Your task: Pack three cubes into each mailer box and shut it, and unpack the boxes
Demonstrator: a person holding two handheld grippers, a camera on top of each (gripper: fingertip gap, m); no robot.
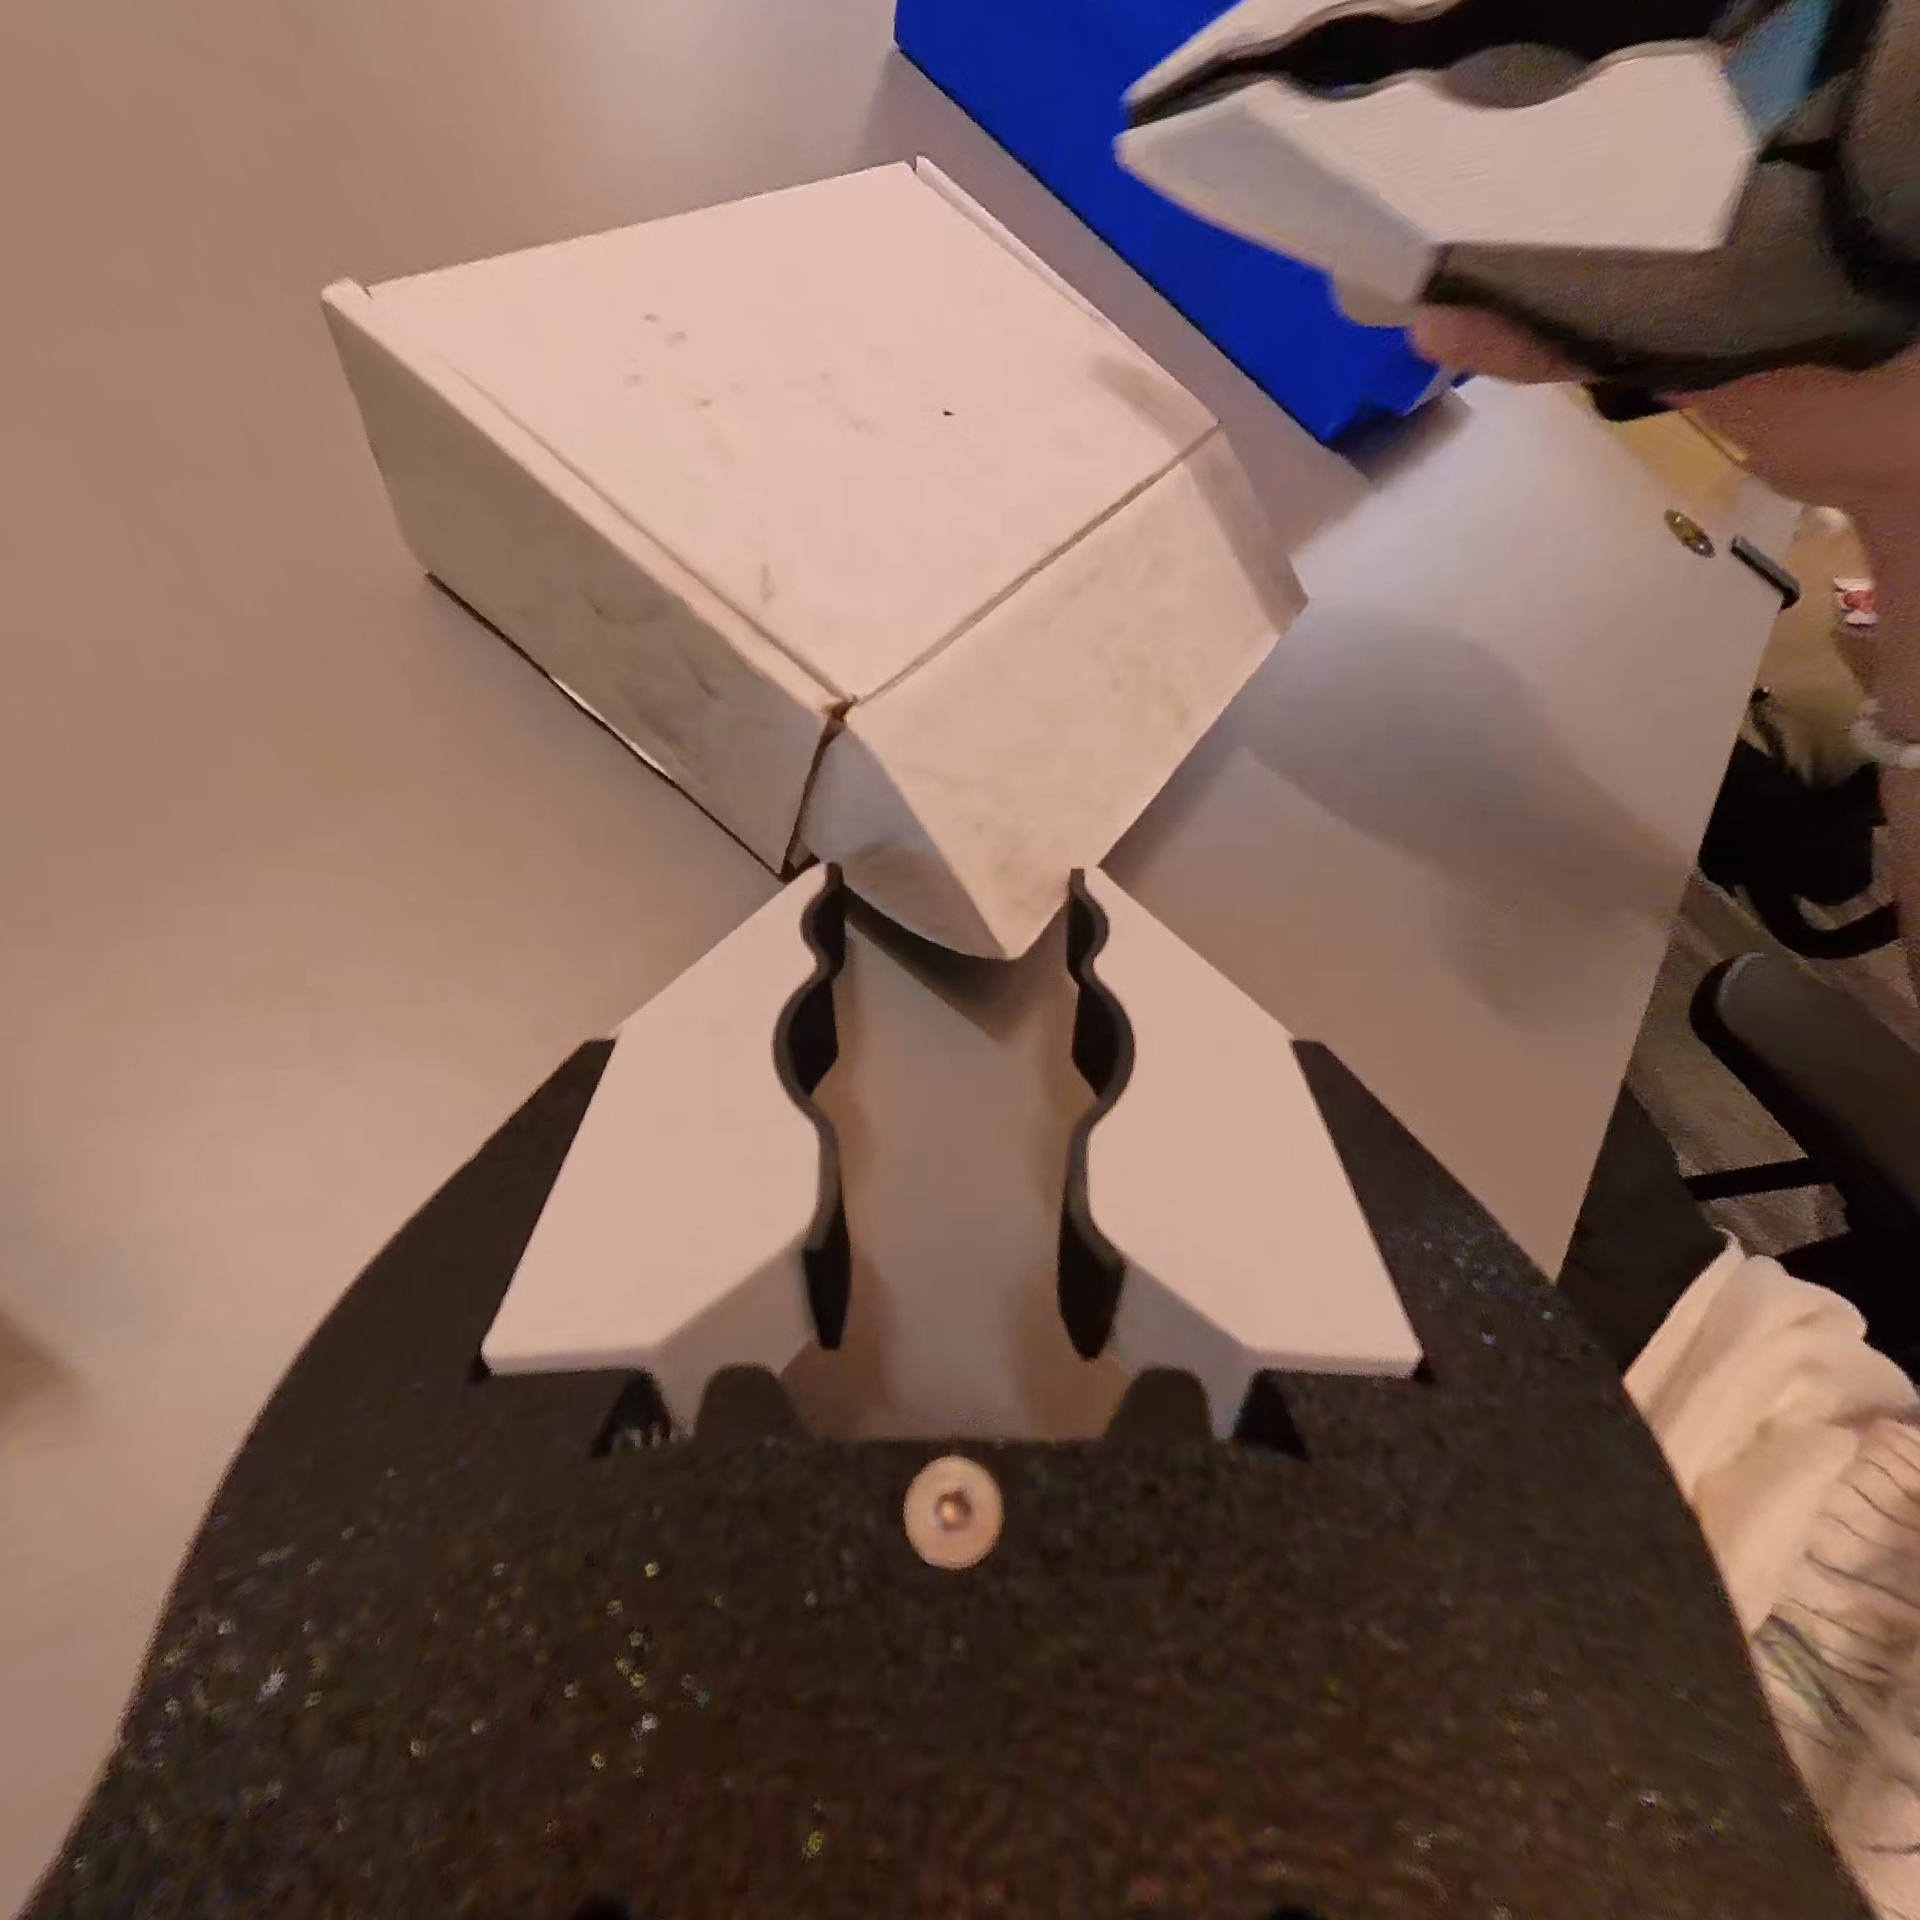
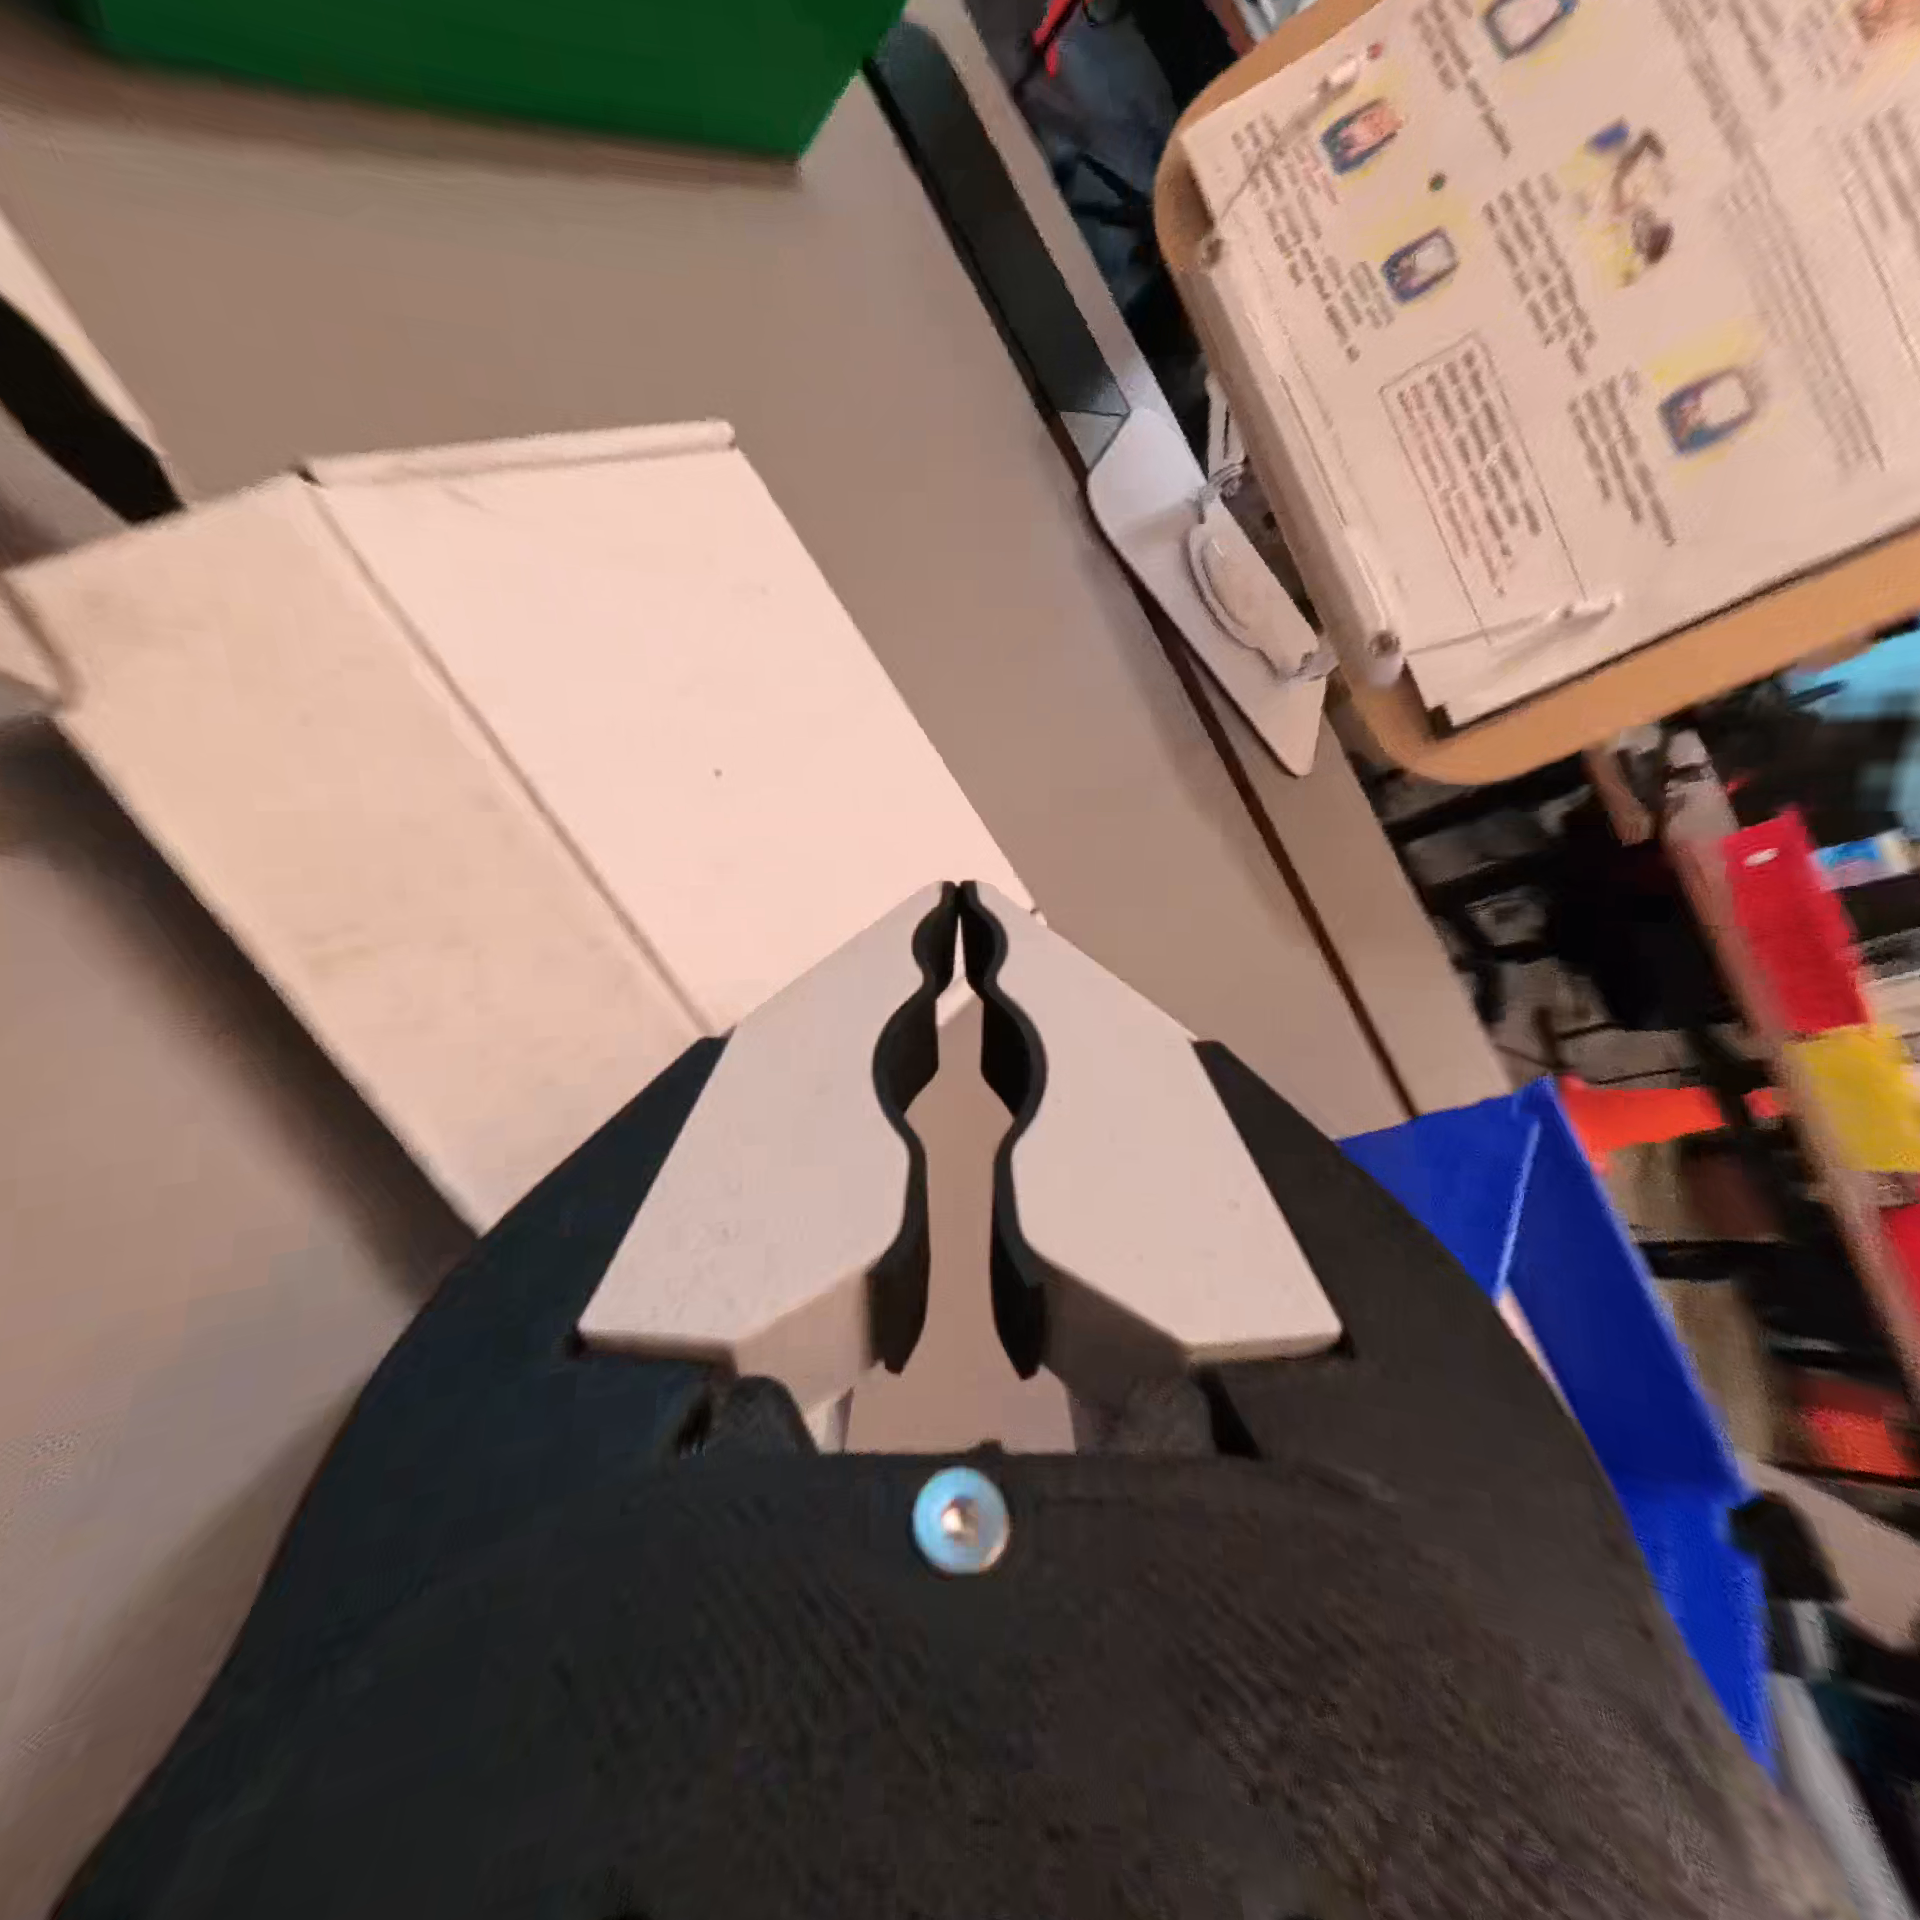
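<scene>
White mailer box (image 1: 810, 499): on counter (image 1: 208, 831), lid down, front flap loose, contents hidden. Blue bin (image 1: 1174, 260) behind it. Left gripper (image 1: 951, 894): jaws spread at flap corner. Right gripper (image 2: 956, 896): jaws pressed together, empty, above box.

Grey table (image 1: 208, 935), white mailer box (image 1: 790, 457), blue bin (image 1: 1195, 239), green bin (image 2: 499, 62)

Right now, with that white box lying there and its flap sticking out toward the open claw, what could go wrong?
1. The left claw is open, its tips around the corner of the white mailer box's loose flap; a grip that near the edge could slip off or crease it.
2. The box sits close to the table edge, so a push might slide it off.
3. The shut right claw hovers nearby and could bump it.
</scene>
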